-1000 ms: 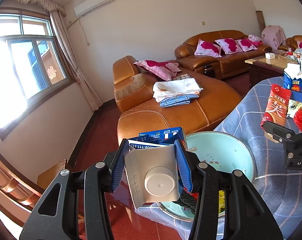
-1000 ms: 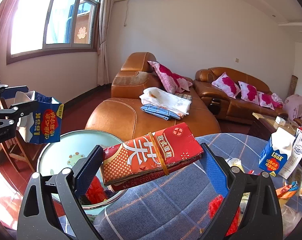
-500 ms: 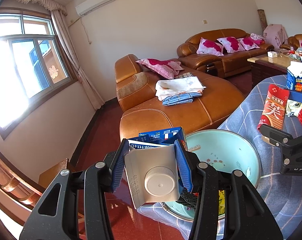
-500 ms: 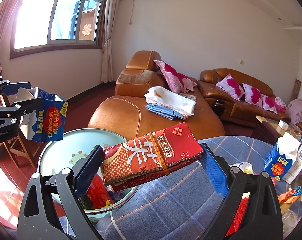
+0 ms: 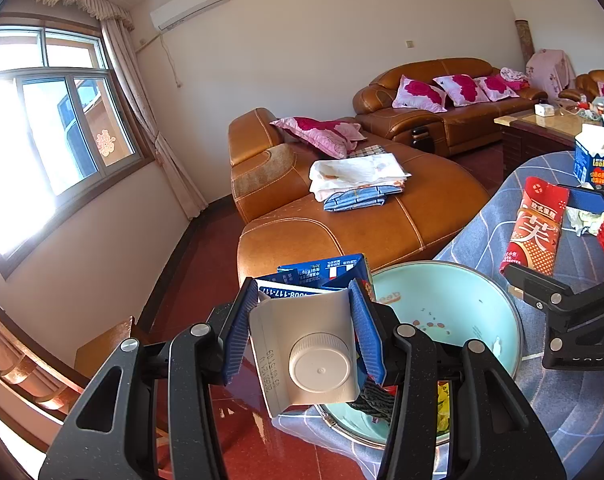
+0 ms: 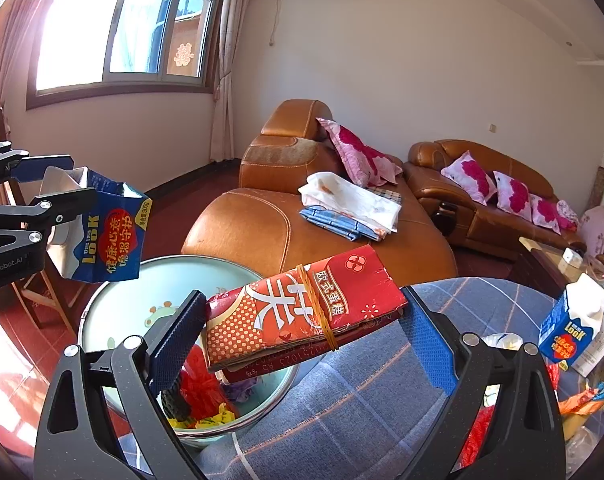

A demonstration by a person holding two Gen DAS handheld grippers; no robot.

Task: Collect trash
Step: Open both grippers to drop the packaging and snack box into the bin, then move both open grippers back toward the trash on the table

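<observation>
My left gripper [image 5: 302, 320] is shut on a blue and white milk carton [image 5: 306, 344], its white cap facing the camera, just left of a pale green basin [image 5: 454, 304]. From the right wrist view, that carton [image 6: 102, 236] hangs above the basin's [image 6: 142, 292] left rim. My right gripper [image 6: 302, 332] is shut on a flattened red pack [image 6: 302, 312] bound with a rubber band, held level over the basin's near right edge. Red, yellow and dark scraps [image 6: 202, 396] lie in the basin.
The basin sits at the edge of a table with a blue checked cloth [image 6: 362, 400]. A second blue carton [image 6: 570, 328] and loose wrappers [image 6: 582, 400] lie at the right. An orange leather sofa [image 5: 362, 220] stands behind, with a wooden chair [image 5: 22, 360] at the left.
The right gripper with the red pack has drifted slightly toward the basin. The left gripper keeps the carton where it was.
</observation>
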